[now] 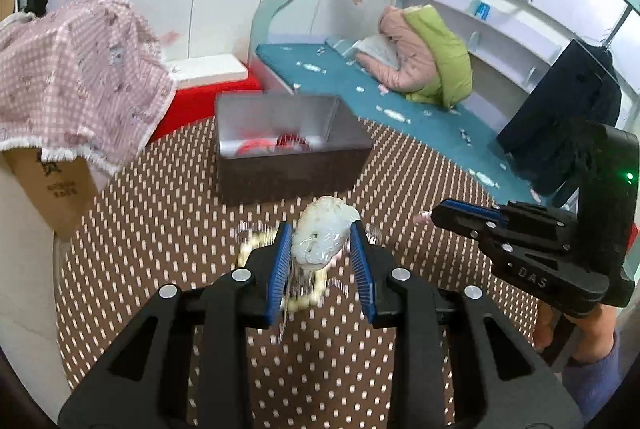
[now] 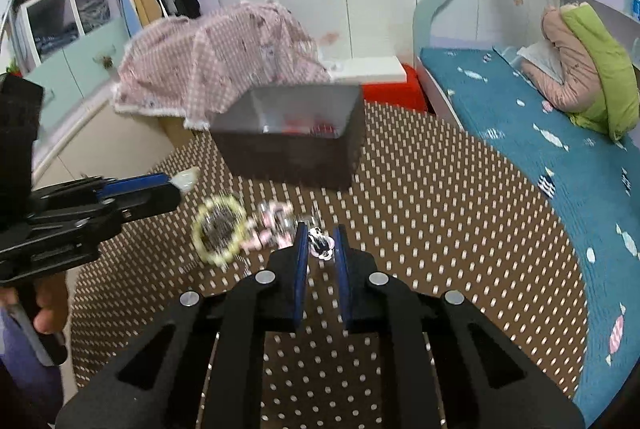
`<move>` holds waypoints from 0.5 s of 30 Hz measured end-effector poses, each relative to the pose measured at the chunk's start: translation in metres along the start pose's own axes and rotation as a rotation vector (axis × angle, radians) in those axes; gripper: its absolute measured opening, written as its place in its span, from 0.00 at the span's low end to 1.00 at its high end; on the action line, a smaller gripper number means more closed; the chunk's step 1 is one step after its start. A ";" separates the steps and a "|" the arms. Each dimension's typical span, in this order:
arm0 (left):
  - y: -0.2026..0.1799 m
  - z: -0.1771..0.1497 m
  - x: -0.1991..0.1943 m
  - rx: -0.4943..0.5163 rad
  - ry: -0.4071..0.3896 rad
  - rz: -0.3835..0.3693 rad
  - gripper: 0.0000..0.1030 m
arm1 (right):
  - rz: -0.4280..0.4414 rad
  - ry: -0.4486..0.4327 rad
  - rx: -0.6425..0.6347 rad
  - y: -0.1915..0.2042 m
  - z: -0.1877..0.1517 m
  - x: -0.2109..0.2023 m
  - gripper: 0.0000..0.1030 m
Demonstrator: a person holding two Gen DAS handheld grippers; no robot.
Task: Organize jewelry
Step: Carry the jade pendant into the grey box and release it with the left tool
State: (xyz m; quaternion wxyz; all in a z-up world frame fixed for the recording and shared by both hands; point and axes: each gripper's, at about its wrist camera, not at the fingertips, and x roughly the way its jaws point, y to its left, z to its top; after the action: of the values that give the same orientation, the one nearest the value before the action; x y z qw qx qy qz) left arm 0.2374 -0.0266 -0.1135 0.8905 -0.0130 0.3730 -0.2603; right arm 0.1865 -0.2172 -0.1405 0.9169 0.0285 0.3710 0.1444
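Above the brown dotted surface [image 1: 160, 229], left gripper [image 1: 322, 253] clasps a pale carved jade pendant [image 1: 324, 235]; right gripper [image 2: 322, 249], parted, straddles a small silver trinket [image 2: 321, 245]; dark open box [image 1: 280, 157] at 12 o'clock.

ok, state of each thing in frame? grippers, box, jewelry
Left gripper: shut on the pale pendant, held above the table.
Right gripper: jaws around a silver piece, contact unclear.
Box: open, red items inside.
Bead bracelet: loose on the table, blurred.
Pink piece: loose on the table beside the bracelet.
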 end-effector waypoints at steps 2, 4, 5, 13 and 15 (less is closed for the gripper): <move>0.001 0.014 0.002 -0.003 -0.007 -0.008 0.29 | 0.008 -0.024 0.001 0.001 0.012 -0.002 0.11; 0.001 0.032 0.008 0.004 -0.008 -0.009 0.29 | 0.017 -0.046 0.001 0.004 0.026 -0.002 0.11; 0.002 0.038 0.011 0.003 -0.004 -0.014 0.29 | 0.023 -0.057 0.002 0.004 0.035 -0.001 0.11; 0.019 0.087 0.055 -0.074 0.054 0.012 0.29 | 0.029 -0.095 -0.013 0.018 0.078 0.023 0.12; 0.023 0.090 0.067 -0.080 0.076 0.028 0.29 | 0.027 -0.077 -0.008 0.018 0.086 0.037 0.12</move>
State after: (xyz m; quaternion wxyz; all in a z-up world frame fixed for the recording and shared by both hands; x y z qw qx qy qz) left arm 0.3472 -0.0533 -0.0977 0.8781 -0.0333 0.4168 -0.2328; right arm 0.2668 -0.1846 -0.1005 0.9286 0.0354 0.3344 0.1573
